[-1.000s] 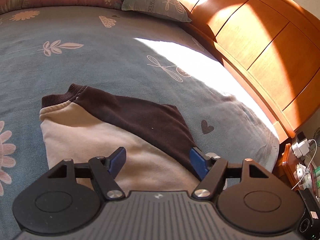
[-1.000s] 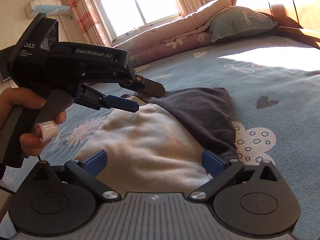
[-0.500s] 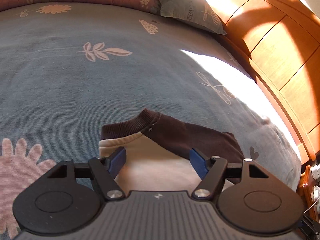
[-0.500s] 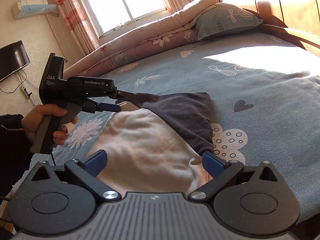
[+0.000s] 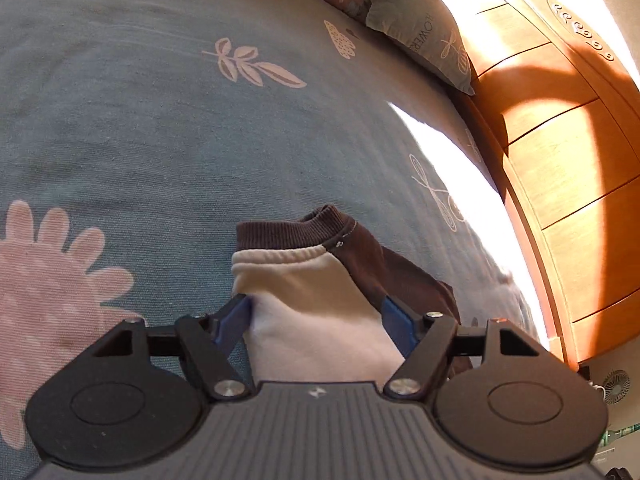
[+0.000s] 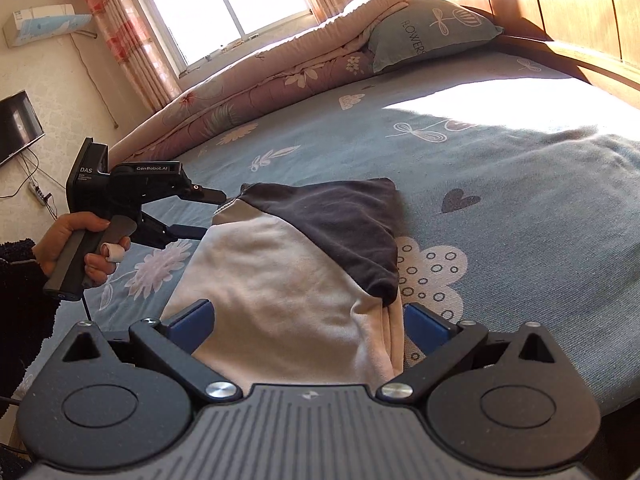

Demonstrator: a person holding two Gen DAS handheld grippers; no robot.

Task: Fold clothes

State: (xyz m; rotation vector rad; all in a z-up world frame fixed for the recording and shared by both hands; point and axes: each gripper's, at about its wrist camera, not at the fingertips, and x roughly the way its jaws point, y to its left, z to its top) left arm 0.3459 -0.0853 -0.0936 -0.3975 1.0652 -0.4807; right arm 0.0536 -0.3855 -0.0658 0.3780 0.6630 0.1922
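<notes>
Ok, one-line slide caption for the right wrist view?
Folded cream-and-dark-brown sweatshirt on blue floral bedsheet, left tool opening around its collar end, right tool open astride the near end.

Blue bedsheet printed with flowers and hearts fills most of the frame. Pillow at upper right, against a rolled floral quilt. Wooden headboard at right edge. Window, curtain, air conditioner upper left; television at left edge.
</notes>
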